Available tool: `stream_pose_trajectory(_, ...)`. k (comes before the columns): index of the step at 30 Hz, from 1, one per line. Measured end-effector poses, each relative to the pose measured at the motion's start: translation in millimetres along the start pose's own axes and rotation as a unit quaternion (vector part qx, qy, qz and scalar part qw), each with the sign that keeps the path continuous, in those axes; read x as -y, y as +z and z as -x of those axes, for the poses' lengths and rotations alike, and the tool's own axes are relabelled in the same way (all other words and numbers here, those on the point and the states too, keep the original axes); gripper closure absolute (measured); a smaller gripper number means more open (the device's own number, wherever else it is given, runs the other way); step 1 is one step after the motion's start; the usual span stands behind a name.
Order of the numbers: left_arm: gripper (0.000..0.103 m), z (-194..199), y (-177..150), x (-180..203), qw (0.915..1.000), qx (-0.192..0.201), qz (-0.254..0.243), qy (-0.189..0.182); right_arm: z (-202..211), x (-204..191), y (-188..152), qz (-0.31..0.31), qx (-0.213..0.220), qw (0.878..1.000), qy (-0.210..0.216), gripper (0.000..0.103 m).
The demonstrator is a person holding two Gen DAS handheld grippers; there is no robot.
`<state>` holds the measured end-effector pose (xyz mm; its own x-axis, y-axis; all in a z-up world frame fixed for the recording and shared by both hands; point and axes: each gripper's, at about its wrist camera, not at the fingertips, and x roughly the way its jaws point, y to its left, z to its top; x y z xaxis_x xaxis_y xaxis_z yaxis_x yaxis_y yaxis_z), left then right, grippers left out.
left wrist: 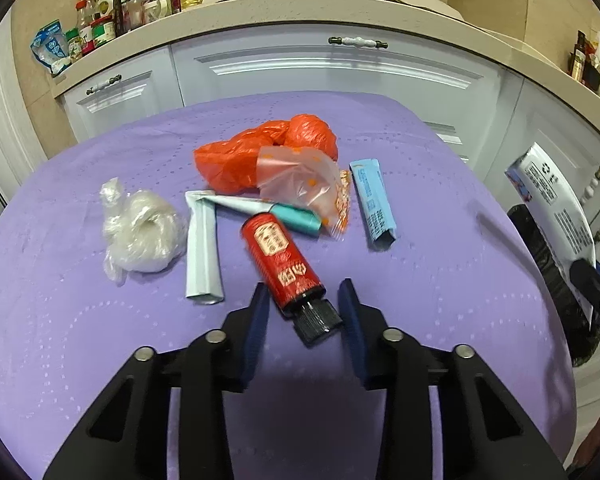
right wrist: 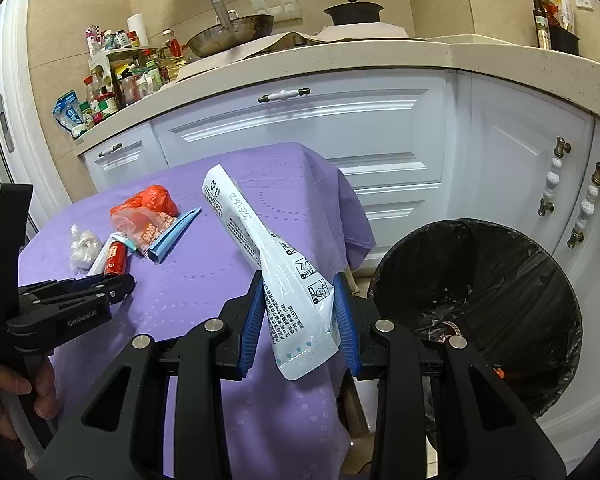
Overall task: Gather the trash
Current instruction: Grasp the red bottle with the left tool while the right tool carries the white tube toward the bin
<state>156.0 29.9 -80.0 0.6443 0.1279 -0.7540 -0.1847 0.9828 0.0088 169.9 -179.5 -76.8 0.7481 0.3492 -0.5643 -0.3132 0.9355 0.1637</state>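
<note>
A red tube (left wrist: 280,252) with a black cap lies on the purple cloth (left wrist: 440,264), its cap end between the jaws of my left gripper (left wrist: 304,290). The jaws are open, with slim gaps beside the tube. My right gripper (right wrist: 298,304) is shut on a white printed pouch (right wrist: 256,232), held up beside the black-lined bin (right wrist: 520,272). On the cloth lie an orange bag (left wrist: 240,160), a clear pinkish bag (left wrist: 300,184), a light blue carton (left wrist: 374,204), a teal tube (left wrist: 296,220), a pale bent carton (left wrist: 204,256) and a wad of clear wrap (left wrist: 140,236).
White cabinets (right wrist: 300,128) and a counter with bottles (right wrist: 116,80) stand behind the table. The bin stands on the floor right of the table, close to the cabinet doors. A hand (right wrist: 28,396) holds the left gripper's handle at the table's near left.
</note>
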Motion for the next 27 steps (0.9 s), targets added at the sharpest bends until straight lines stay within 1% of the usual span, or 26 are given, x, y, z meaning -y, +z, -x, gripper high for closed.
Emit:
stream_pose_trajectory(4,0.078,2,-2,-6,0.9999,0.003,-0.008,-0.006,1,-5,0,0.003,0.000,1.000,0.001,0.070)
stream_pose_trajectory(8,0.078,5,-3,-12,0.9998,0.004,-0.007,-0.017,3,-10,-1,0.004,0.000,1.000,0.002,0.070)
stream_pose_trajectory(12,0.078,13,-7,-16,0.9996,0.014,-0.010,-0.024,6,-16,-3,0.006,-0.001,1.000,0.003,0.070)
stream_pose_trajectory(17,0.078,26,-14,-18,0.9989,0.036,-0.027,-0.013,13,-22,-2,0.010,0.006,1.000,0.000,0.070)
stream_pose_trajectory(22,0.078,40,-16,-20,0.9981,0.052,-0.030,-0.018,22,-22,0,0.008,0.015,1.000,-0.010,0.070)
stream_pose_trajectory(27,0.078,51,-13,-10,0.9965,0.066,-0.039,-0.034,34,-15,0,0.003,0.025,0.999,-0.027,0.070)
